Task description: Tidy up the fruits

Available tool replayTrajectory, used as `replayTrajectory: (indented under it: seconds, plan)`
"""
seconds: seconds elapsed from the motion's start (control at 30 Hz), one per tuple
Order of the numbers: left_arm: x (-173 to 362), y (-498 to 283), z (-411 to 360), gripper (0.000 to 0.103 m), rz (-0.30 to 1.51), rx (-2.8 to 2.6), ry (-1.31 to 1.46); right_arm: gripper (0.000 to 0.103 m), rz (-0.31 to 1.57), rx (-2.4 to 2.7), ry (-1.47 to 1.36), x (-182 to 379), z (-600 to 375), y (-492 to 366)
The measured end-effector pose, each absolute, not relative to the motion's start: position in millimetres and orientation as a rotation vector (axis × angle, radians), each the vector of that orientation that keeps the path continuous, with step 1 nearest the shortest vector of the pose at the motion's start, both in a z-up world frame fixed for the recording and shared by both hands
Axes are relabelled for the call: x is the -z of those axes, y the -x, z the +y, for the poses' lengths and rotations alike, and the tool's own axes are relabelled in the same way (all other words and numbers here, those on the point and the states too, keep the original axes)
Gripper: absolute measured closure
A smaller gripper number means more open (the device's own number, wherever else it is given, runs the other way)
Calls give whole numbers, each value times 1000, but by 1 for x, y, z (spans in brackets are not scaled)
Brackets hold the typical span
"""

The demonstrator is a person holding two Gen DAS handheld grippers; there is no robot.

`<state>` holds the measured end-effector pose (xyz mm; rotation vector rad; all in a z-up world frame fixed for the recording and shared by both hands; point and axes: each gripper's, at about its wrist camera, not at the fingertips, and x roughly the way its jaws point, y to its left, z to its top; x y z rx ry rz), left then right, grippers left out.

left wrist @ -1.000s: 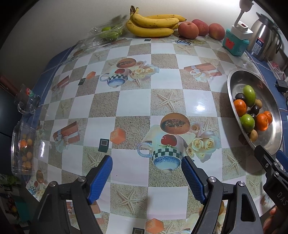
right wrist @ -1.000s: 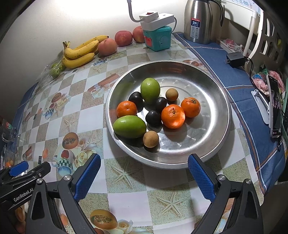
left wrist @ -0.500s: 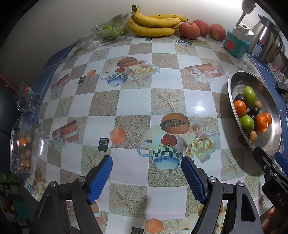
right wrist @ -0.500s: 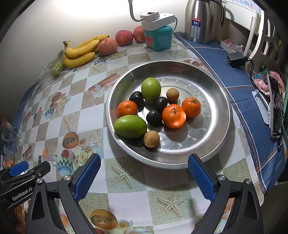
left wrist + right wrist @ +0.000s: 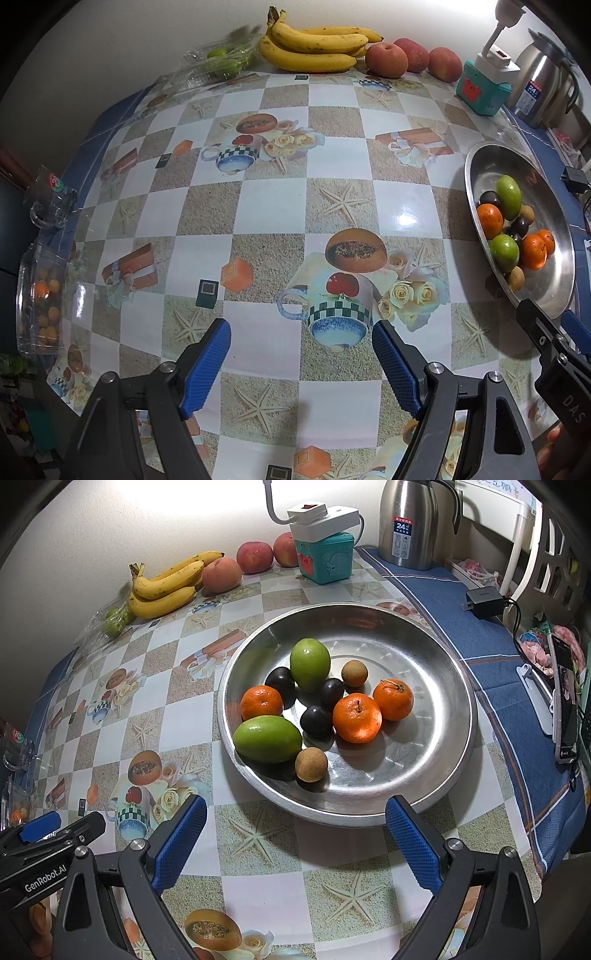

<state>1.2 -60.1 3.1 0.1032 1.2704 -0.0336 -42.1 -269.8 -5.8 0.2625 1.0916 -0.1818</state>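
A round metal tray point(image 5: 436, 775) holds mixed fruit: two green fruits point(image 5: 309, 664), three oranges point(image 5: 357, 717), three dark plums point(image 5: 316, 720) and two small brown longans point(image 5: 311, 764). My right gripper point(image 5: 295, 823) hovers open just in front of the tray's near rim, nothing between its blue pads. My left gripper point(image 5: 301, 347) is open over the bare patterned tablecloth, left of the tray point(image 5: 554, 206). Bananas point(image 5: 317, 48) and three apples point(image 5: 386, 59) lie along the back wall.
A teal box with a white power strip point(image 5: 325, 554) and a steel kettle point(image 5: 410, 520) stand at the back right. A charger point(image 5: 484, 602) and phone point(image 5: 565, 709) lie right of the tray. Clear plastic boxes point(image 5: 37, 295) sit at the table's left edge; bagged green fruit point(image 5: 221, 62) by the bananas.
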Motion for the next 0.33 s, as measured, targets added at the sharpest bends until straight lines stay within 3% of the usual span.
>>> replayTrajectory:
  seconds: [0.33]
  plan:
    - [-8, 0, -58, 21, 1239, 38, -84, 5, 1093, 182, -263, 6, -270, 42]
